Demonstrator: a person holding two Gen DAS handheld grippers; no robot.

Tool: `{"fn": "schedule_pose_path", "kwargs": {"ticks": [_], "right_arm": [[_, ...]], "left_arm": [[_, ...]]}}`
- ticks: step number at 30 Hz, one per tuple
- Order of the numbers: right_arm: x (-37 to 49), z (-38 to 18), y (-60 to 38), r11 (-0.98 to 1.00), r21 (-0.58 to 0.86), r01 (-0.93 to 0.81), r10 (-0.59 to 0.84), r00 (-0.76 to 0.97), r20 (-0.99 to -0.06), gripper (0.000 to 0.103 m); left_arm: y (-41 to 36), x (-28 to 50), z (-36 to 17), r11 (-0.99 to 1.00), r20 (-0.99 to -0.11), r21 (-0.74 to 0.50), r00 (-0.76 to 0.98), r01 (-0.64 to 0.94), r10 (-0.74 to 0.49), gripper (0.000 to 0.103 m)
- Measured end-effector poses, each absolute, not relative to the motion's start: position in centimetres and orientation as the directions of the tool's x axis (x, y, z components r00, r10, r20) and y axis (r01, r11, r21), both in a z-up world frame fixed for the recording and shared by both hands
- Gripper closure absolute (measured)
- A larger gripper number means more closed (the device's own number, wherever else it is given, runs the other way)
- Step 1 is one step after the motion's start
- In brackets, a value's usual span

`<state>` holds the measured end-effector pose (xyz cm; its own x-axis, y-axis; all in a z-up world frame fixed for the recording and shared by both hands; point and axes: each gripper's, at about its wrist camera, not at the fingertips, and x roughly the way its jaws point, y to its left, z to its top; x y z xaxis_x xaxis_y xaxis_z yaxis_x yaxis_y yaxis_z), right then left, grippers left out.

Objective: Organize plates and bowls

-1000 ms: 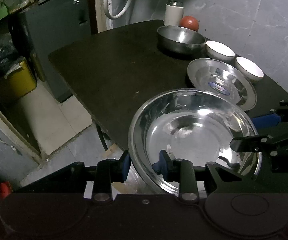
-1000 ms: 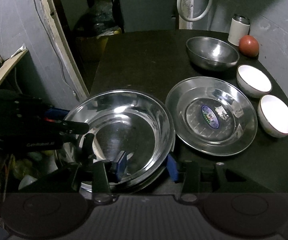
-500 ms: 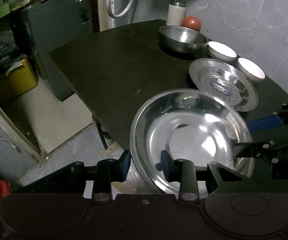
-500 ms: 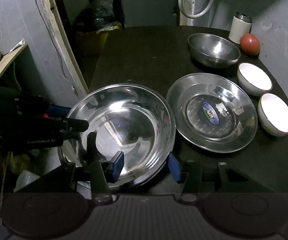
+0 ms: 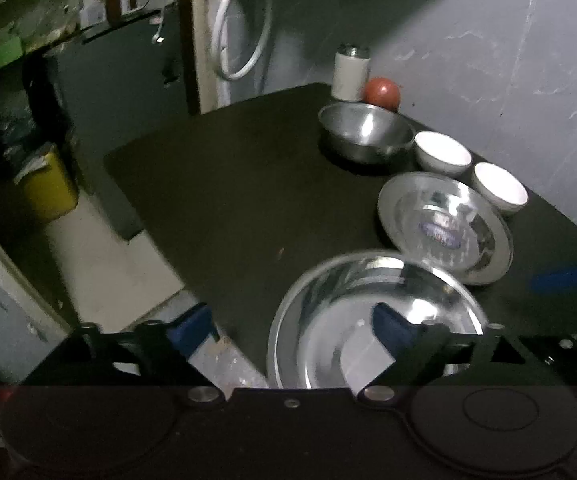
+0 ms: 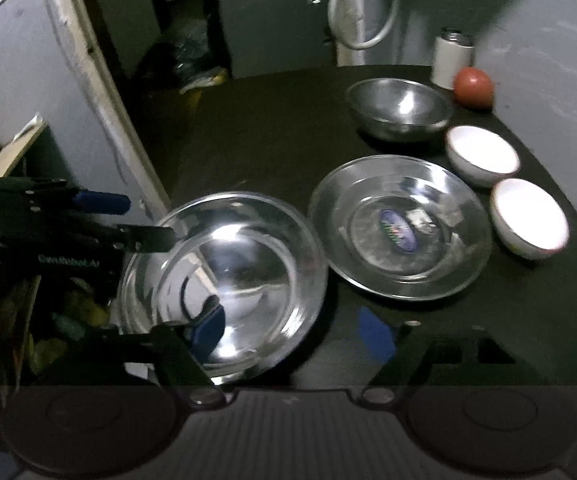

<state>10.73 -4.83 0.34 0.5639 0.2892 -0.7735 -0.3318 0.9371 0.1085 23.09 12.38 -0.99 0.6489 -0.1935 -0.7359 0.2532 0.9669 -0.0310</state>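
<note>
A large steel plate (image 6: 224, 276) lies at the near edge of the black table (image 6: 272, 128), partly over the edge; it also shows in the left wrist view (image 5: 372, 316). My left gripper (image 5: 288, 326) is open, its jaws spread astride the plate's left rim. My right gripper (image 6: 294, 330) is open, its jaws astride the plate's near right rim. A second steel plate with a blue sticker (image 6: 400, 228) lies just right of it. Behind stand a steel bowl (image 6: 400, 108) and two white bowls (image 6: 482, 154) (image 6: 530, 216).
A white canister (image 6: 452, 58) and a red ball (image 6: 473, 87) stand at the far corner by the wall. A yellow bin (image 5: 46, 184) sits on the floor left of the table. A white hose (image 5: 240, 32) hangs on the back wall.
Both grippers have opened wide and let go of the large plate's rim. The plate now rests on the table edge, and both cameras have pulled back a little.
</note>
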Motion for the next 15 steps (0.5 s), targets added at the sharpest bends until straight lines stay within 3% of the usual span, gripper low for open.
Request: {"fn": "schedule_pose_path", "kwargs": {"ticks": [3,9,15], "right_arm": [[10.5,0.6,-6.3,0.951,0.127,-0.281,0.274,0.585,-0.763,0.013],[10.1,0.6,-9.1,0.974,0.158,-0.16,0.224,0.623,-0.75,0.005],[10.2,-0.2,-11.6,0.981,0.192,-0.02,0.159,0.649,-0.744,0.003]], "left_arm": [[11.6,24.5,-0.5,0.958,-0.729,-0.033,0.649,0.286,-0.219,0.001],[9.6,28.0,-0.3,0.931,-0.733,-0.079,0.612,0.357,-0.297,0.001],[6.9,31.9,-0.9,0.901,-0.749,-0.117,0.558,0.419,-0.357,0.001]]}}
